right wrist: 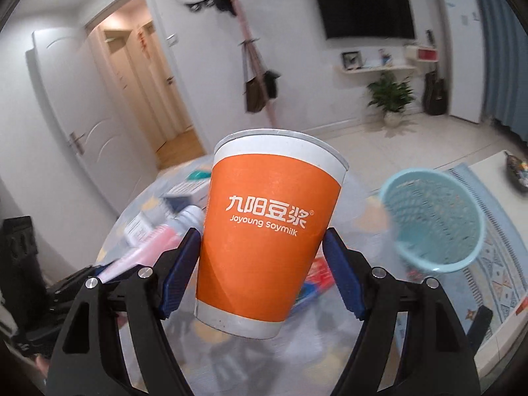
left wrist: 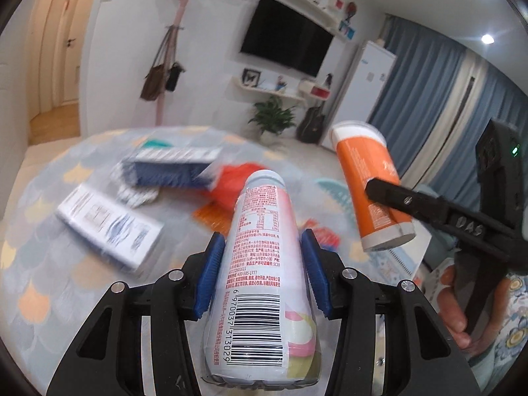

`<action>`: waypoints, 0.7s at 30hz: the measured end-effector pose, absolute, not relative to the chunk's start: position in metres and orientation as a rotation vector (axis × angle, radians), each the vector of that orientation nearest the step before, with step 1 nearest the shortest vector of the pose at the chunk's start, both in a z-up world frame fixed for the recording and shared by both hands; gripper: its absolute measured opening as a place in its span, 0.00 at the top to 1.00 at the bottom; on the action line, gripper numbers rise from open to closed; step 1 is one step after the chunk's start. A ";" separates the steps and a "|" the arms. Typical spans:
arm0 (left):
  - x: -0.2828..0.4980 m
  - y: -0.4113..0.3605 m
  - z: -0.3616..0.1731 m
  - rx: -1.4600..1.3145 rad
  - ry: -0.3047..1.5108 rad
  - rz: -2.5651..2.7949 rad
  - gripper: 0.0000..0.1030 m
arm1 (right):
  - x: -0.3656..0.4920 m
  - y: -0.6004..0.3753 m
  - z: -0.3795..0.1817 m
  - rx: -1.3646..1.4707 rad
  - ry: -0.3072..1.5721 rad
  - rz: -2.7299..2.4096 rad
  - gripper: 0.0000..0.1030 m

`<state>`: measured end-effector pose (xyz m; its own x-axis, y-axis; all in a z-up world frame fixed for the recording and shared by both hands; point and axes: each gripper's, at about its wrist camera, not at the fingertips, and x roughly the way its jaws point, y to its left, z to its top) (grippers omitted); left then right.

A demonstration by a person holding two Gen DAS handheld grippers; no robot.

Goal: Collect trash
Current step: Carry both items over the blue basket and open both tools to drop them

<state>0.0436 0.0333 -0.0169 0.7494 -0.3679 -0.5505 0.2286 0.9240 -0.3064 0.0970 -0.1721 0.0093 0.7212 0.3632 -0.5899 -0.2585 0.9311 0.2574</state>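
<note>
Left wrist view:
- Left gripper (left wrist: pixel 262 274): clenched on a pink-and-white drink bottle (left wrist: pixel 260 264), blue pads pressing both sides of the label; cap end points away from cam, barcode end nearest lens. Bottle is lifted off the table (left wrist: pixel 43 264).
- Right gripper (left wrist: pixel 389 194), seen from outside at right: one black finger lies across the orange paper cup (left wrist: pixel 369 181); cup tilted, held in air, well apart from bottle.
- Still on table, blurred: white box (left wrist: pixel 109 227) at left, blue box (left wrist: pixel 171 168) behind it, foil blister packs (left wrist: pixel 135 194) between them, red wrapper (left wrist: pixel 237 181) behind the bottle, orange-red wrappers either side of it.
- Bkgd: wall TV (left wrist: pixel 287 43), potted plant (left wrist: pixel 274 115).

Right wrist view:
- Right gripper (right wrist: pixel 262 274): grasping the orange paper cup (right wrist: pixel 267 231) ("Joyoung soymilk") low on its body, rim up, slightly tilted.
- Light-blue mesh basket (right wrist: pixel 435 221): right of cup, mouth open toward cam, looks empty; blurred, so its support can't be told.
- Pink bottle and left gripper partly visible lower left, near the cup.

Step in hand (judgement): both items picked up, now in carry phase; drop-off not yet done.
Next move needs: bring cup over basket mouth, open only once it's clear above the rim; then bottle likewise. Rest of the litter on the table remains to collect.
</note>
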 end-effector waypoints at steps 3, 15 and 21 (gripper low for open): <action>0.055 0.013 -0.005 -0.213 0.620 -0.364 0.55 | 0.104 -0.198 0.013 0.186 0.664 0.299 0.30; 0.123 -0.079 0.015 -0.117 0.628 -0.483 0.55 | 0.142 -0.291 0.006 0.258 0.631 0.092 0.30; 0.167 -0.125 0.012 -0.093 0.686 -0.539 0.55 | 0.165 -0.335 -0.011 0.299 0.652 0.010 0.30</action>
